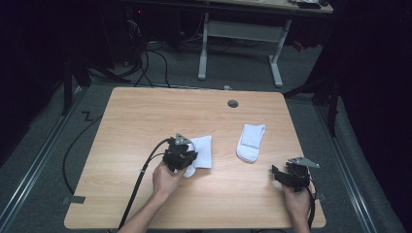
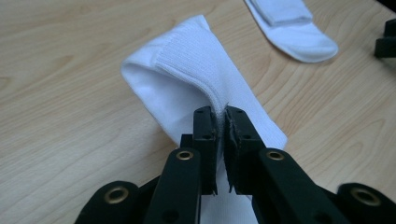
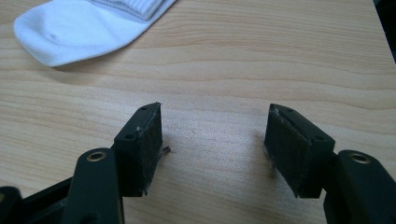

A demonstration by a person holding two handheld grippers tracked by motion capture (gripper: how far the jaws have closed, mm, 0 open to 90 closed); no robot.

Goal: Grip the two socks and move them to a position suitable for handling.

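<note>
The left gripper (image 2: 221, 116) had its jaws clamped together on a fold of the near sock (image 2: 196, 70), pinching the fabric close to the ribbed cuff, which lay doubled over the body of the sock. Held at that spot, the grip looked suited to lifting or folding the cuff end across — a judgement from the way the cloth rose into the jaws while the rest lay flat on the desk (image 1: 145, 111). In the high view this sock (image 1: 203, 150) sat left of the desk's middle, partly under the left gripper (image 1: 187, 158).

The right gripper (image 3: 212, 144) hung just above bare wood with its jaws wide apart and nothing between them — it was probably waiting its turn. In the high view it (image 1: 279, 174) sat near the desk's front right corner.

The second sock (image 1: 251, 142) lay flat between the two grippers, somewhat farther from the person, apart from the first sock. Its rounded toe (image 3: 60, 35) showed ahead of the right jaws, and nothing stood between them and it. A dark round grommet (image 1: 233, 103) sat near the far edge, well clear of the work. Beyond the desk, cables ran over the floor (image 1: 160, 63).
</note>
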